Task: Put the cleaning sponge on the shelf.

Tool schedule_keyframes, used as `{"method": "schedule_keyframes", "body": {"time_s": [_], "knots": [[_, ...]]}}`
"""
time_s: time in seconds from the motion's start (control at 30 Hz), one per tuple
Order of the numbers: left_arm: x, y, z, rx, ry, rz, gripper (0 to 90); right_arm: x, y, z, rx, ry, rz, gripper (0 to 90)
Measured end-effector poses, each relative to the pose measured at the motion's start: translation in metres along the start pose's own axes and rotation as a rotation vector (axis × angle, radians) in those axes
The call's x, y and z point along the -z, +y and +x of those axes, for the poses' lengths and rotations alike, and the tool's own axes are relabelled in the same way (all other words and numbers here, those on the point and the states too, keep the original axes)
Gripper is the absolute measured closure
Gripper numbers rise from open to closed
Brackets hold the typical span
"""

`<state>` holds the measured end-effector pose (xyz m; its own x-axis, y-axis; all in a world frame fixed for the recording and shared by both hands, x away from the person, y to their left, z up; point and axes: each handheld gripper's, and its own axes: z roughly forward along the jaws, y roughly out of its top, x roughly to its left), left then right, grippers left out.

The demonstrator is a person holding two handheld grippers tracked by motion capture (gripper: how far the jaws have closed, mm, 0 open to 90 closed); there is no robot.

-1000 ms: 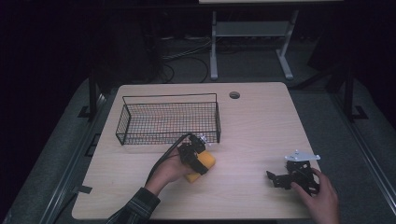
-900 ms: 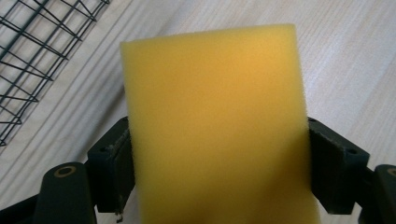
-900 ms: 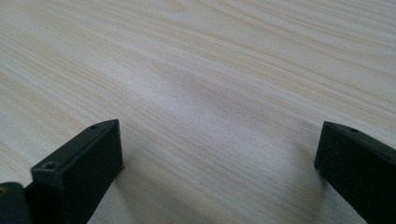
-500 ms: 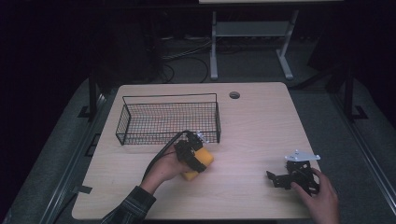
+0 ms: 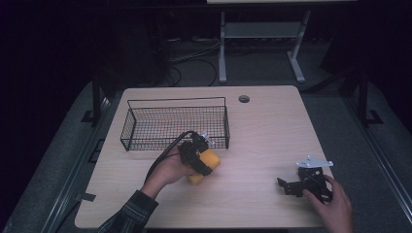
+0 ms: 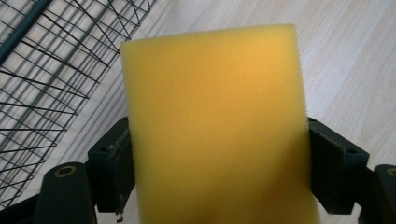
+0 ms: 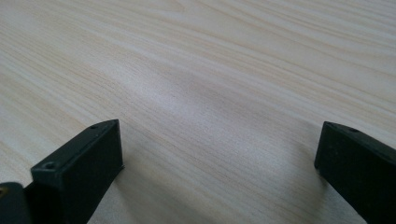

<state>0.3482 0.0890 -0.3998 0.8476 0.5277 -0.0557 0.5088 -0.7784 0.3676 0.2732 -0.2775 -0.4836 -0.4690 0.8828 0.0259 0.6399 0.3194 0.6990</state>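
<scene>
Yellow sponge (image 6: 215,126): a rectangular foam block, fine-pored, plain and unmarked. Clamped between the two black jaws of the left gripper (image 5: 197,154), one jaw against each long side, upper end standing clear of them. Held just in front of the basket (image 5: 130,127), near its right corner, low over the table (image 5: 272,126).

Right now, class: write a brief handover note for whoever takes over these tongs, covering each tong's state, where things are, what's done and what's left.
Left tongs: shut on the yellow sponge, one jaw on each side of it, held just in front of the wire basket, near its right end.
Right tongs: open, holding nothing, low over bare table at the right front.
Done: sponge gripped.
Left: likely carry the sponge over the basket's rim and release it inside; the basket looks empty so far.
</scene>
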Motion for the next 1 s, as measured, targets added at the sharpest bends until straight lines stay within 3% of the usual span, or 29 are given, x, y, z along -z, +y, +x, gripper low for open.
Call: {"method": "schedule_keyframes", "body": {"time_s": [0.47,1.0], "knots": [[0.019,0.004,0.007,-0.002,0.005,-0.005,21.4,0.000,0.000,0.000,0.000,-0.001,-0.001,0.2],[0.045,0.008,0.025,0.039,0.029,-0.038,21.4,0.000,0.000,0.000,0.000,0.000,-0.001,0.2]]}}
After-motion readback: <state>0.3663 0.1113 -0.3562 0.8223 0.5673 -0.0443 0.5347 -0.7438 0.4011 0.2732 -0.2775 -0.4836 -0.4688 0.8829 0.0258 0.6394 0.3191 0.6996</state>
